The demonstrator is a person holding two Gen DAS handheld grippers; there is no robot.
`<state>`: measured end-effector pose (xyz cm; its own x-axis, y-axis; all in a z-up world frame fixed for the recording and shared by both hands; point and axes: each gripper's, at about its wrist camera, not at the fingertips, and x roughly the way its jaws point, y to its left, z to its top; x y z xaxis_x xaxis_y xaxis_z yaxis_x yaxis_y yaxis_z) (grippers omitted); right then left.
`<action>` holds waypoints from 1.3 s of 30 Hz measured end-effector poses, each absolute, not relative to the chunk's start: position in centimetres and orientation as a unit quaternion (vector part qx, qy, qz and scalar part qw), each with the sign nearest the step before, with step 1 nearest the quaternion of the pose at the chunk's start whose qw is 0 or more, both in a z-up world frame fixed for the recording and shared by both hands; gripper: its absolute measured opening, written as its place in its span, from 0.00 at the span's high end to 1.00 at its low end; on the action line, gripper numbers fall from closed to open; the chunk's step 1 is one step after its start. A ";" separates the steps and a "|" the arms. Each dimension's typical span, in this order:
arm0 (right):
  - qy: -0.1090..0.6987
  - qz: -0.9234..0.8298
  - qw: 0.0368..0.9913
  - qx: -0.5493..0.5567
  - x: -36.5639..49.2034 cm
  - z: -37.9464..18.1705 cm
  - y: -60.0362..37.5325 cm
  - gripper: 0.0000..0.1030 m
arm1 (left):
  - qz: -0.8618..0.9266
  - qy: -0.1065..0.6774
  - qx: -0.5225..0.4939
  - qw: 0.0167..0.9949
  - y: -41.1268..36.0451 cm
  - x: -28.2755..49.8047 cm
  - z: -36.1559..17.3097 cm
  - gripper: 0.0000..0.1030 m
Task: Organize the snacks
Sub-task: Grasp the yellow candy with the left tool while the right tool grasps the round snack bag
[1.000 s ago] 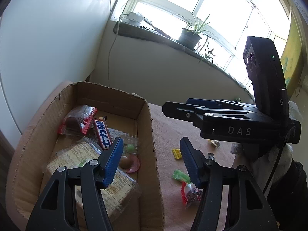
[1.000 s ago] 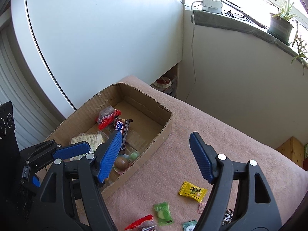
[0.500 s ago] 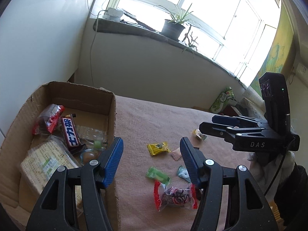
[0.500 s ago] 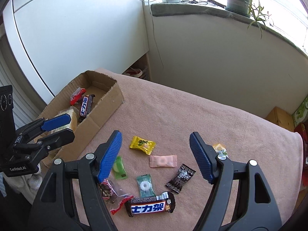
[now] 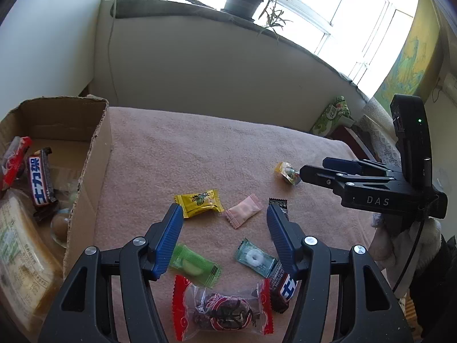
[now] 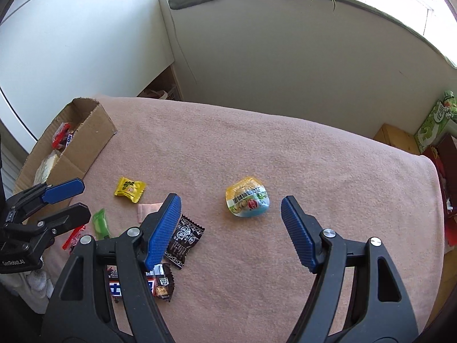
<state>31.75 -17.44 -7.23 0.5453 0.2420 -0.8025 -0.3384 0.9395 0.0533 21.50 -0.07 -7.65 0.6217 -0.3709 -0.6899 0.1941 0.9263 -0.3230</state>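
Loose snacks lie on a pink cloth: a yellow candy [image 5: 200,202], a pink candy [image 5: 243,211], a green candy [image 5: 194,264], a teal mint [image 5: 255,258], a red-ended clear packet [image 5: 222,308] and a chocolate bar [image 5: 282,287]. A yellow jelly cup [image 6: 247,201] lies apart. My left gripper [image 5: 224,228] is open and empty above the pile. My right gripper [image 6: 231,227] is open and empty, with the jelly cup between its fingertips. The cardboard box [image 5: 94,154] at the left holds several snacks.
A black candy wrapper [image 6: 182,238] lies by my right gripper's left finger. The right gripper also shows in the left wrist view [image 5: 322,171]. A wall with a window sill and a potted plant [image 5: 242,0] stands behind the table. Boxes [image 6: 437,123] sit off the right edge.
Both grippers have swung right, away from the box and over the loose snacks. The jelly cup now sits between my right gripper's fingers. Both stay open.
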 end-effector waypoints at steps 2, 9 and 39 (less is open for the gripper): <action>0.447 0.165 0.877 -0.059 32.1 -7.7 -17.4 0.27 | -0.143 0.412 -0.097 0.894 -0.3 21.9 -8.3 0.41; 0.447 0.170 0.875 -0.077 33.5 -9.5 -16.6 0.27 | -0.126 0.433 -0.085 0.889 -1.1 23.3 -9.8 0.43; 0.453 0.183 0.865 -0.116 34.6 -12.5 -14.2 0.60 | -0.095 0.437 0.017 0.894 -3.7 24.3 -10.9 0.67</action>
